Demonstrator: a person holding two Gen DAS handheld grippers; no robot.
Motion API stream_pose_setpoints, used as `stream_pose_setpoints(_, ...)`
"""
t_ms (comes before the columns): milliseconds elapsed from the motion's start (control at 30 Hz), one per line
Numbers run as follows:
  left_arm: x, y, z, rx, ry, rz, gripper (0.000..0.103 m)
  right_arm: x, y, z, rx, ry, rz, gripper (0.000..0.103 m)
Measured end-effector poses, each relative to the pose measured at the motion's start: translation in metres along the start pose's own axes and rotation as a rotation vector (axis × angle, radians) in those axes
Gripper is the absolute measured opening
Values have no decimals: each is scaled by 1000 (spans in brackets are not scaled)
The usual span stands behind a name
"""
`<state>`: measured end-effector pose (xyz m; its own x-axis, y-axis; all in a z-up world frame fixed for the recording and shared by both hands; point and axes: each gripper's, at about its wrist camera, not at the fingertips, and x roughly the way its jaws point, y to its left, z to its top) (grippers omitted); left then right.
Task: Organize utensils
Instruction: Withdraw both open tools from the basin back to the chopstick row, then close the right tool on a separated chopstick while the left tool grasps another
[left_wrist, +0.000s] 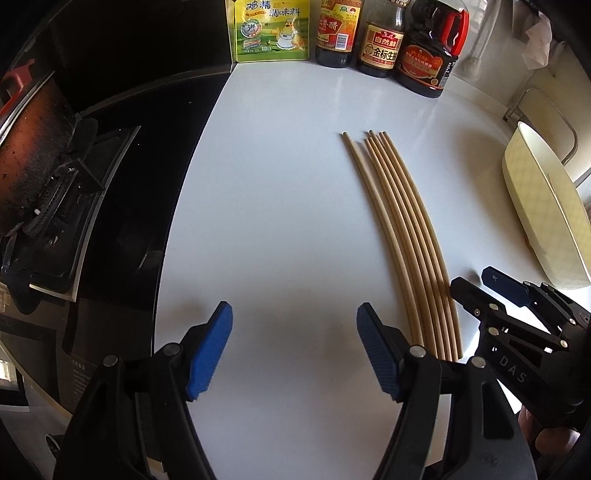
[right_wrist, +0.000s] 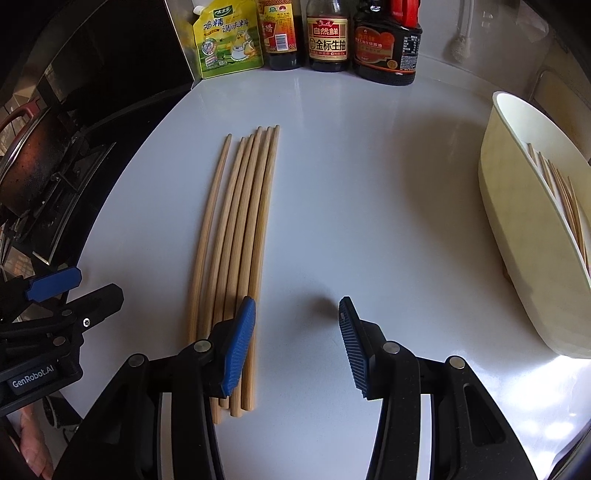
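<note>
Both tools hang low over the white table (right_wrist: 369, 184). The left tool (left_wrist: 294, 347) stands wide, nothing between its pads, just left of the chopsticks (left_wrist: 402, 236). The right tool (right_wrist: 297, 347) is spread too and empty, its left pad (right_wrist: 240, 347) over the near ends of the bundle. More chopsticks (right_wrist: 561, 195) lie in the cream holder (right_wrist: 517, 236) at right. Sauce bottles (right_wrist: 328, 40) line the back.

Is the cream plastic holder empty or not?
Not empty: the cream plastic holder already contains several wooden chopsticks leaning inside, visible in the right wrist view.
</note>
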<state>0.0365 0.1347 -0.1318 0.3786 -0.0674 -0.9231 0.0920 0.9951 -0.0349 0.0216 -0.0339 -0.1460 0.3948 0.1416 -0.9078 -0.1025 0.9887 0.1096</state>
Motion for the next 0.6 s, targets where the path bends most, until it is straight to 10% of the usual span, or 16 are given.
stream_pose_setpoints(600,4,-10,7,-1,-4,-10,69,3,15,-1,-71,-3,-16,45)
